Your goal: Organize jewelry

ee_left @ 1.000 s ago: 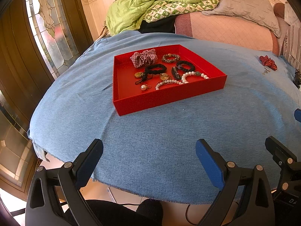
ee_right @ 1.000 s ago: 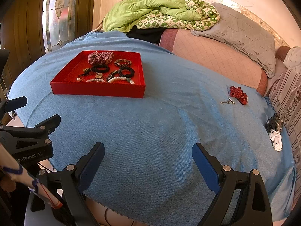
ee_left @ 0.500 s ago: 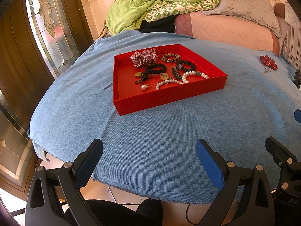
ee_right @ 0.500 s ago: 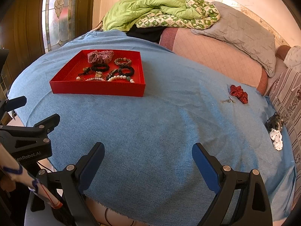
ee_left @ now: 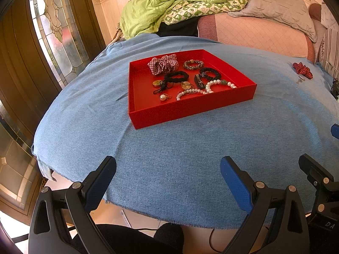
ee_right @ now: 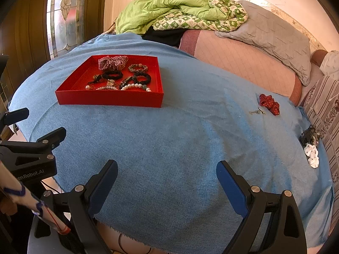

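While both tools hover at the blue cloth's (ee_right: 169, 148) near edge, the left gripper (ee_left: 168, 180) and right gripper (ee_right: 167, 182) gape apart, empty. Farther off, at eleven o'clock, a red tray (ee_right: 110, 100) holds bracelets and scrunchies; at two o'clock lies a red scrunchie (ee_right: 269, 103).

A blue cloth (ee_right: 180, 148) covers the table, its frayed edge hanging at six o'clock. A red tray (ee_right: 110, 99) sits on it at ten o'clock. At three o'clock lie a red scrunchie (ee_right: 269, 103) and, just beside it, a small metal trinket (ee_right: 256, 112); black (ee_right: 309, 135) and white (ee_right: 311, 155) scrunchies rest near the edge at four o'clock.
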`<state>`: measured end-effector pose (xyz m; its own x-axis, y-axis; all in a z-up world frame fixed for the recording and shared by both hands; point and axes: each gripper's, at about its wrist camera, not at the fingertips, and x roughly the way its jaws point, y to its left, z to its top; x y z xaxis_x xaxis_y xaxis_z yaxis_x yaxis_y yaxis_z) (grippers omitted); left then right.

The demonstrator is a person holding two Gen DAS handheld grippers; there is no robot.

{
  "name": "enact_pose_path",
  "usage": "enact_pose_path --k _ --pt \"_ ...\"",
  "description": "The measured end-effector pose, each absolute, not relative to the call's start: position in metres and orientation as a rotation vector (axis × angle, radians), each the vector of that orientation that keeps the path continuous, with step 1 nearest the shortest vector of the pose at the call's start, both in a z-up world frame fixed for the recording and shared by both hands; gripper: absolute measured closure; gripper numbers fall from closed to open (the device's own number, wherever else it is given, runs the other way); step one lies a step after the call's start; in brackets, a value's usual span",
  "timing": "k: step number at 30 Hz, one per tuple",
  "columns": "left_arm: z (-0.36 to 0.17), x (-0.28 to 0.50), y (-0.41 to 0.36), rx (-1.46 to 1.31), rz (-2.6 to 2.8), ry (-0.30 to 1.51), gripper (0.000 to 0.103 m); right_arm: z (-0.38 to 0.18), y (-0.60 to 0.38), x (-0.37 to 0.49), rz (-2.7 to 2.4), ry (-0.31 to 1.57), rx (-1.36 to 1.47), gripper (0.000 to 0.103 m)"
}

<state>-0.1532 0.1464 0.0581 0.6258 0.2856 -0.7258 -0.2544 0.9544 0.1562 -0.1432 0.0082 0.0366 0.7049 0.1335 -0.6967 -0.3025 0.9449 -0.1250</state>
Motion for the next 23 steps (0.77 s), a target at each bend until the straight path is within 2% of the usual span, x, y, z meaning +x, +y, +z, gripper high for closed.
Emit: enact_pose_path --k 23 --pt "0.0595 -0.1564 0.1465 0.038 0.288 0.839 0.005 0.0378 0.0034 -0.1406 0.239 0.759 -0.225 0.007"
